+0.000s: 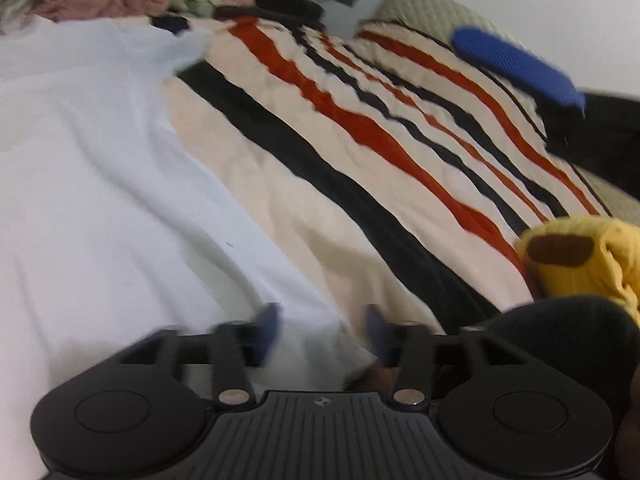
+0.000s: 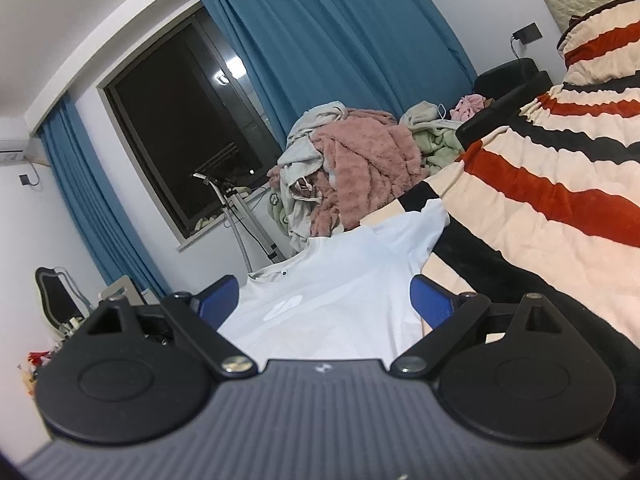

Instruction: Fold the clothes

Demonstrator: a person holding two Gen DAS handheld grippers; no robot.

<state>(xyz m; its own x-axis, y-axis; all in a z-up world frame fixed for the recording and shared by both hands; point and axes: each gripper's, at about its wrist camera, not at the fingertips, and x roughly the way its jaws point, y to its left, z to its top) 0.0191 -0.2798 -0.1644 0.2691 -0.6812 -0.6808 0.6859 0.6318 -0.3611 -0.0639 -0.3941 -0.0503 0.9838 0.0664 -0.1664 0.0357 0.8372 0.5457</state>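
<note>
While my left gripper (image 1: 322,330) hangs tilted down over the bed, I see its blue fingers (image 1: 269,324) spread apart, blurred, with white cloth showing in the gap but neither pad pressing on it. That cloth is the white shirt (image 1: 92,168), lying flat across the left half of this view, one short sleeve reaching toward the striped blanket (image 1: 320,148) it rests on. Cream, black and red bands run away from me up the bed. At the right edge sits a yellow plush thing (image 1: 584,256) with a brown patch, and beyond it a blue pad (image 1: 516,66), too blurred for me to name.

Over on my right gripper (image 2: 326,300), the fingers stand wide too, one each side of the shirt's lower part, not pinching it as far as I can see. Past them the shirt (image 2: 340,268) spreads out with its collar and a dark button at the far end, right sleeve lapping onto the blanket (image 2: 540,184). Farther back a heap of pink and grey-green clothes (image 2: 352,168) is piled up, then blue curtains (image 2: 332,40) and a dark window (image 2: 180,112)
</note>
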